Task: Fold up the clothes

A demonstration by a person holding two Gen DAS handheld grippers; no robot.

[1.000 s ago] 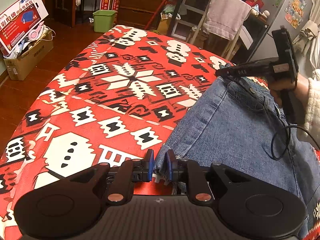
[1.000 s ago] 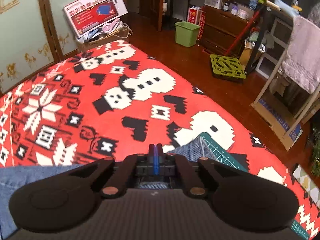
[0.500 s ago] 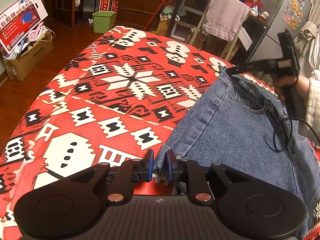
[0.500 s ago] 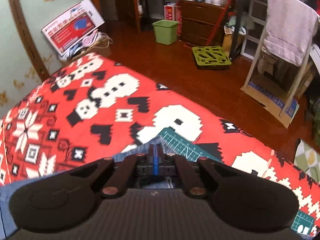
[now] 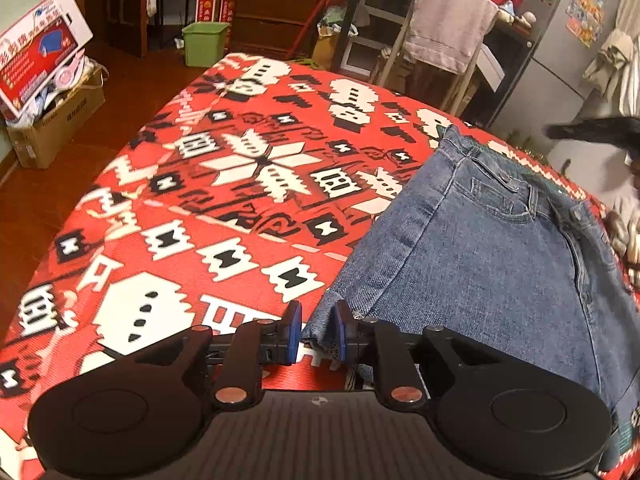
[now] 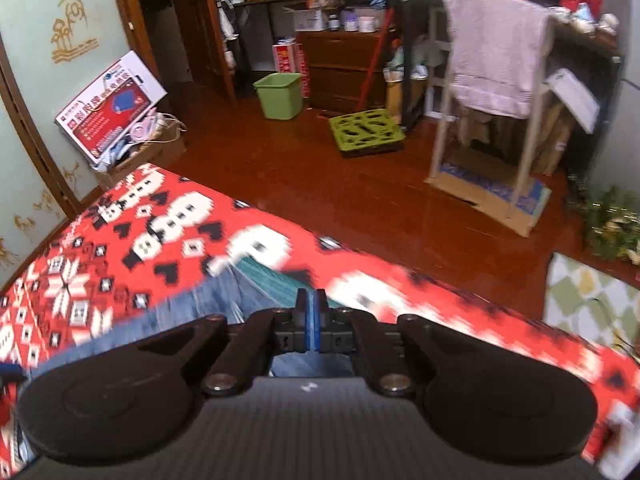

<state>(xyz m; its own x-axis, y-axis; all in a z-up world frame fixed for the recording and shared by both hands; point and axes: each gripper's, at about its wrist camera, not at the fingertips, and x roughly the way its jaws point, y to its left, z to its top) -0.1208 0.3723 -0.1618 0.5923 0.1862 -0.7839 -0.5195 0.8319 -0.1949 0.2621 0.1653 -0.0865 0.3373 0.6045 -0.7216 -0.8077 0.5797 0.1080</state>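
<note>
Red blanket [image 5: 248,184]: jeans [image 5: 480,248] flat, L tool [image 5: 316,330] apart, R tool [image 6: 311,304] prob. closed.

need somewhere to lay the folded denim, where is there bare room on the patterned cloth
The wide stretch of the red patterned cloth left of the denim garment is free, out to its far edge toward the green bin. The right side is crowded: the garment covers it, with the left gripper at its hem.
</note>
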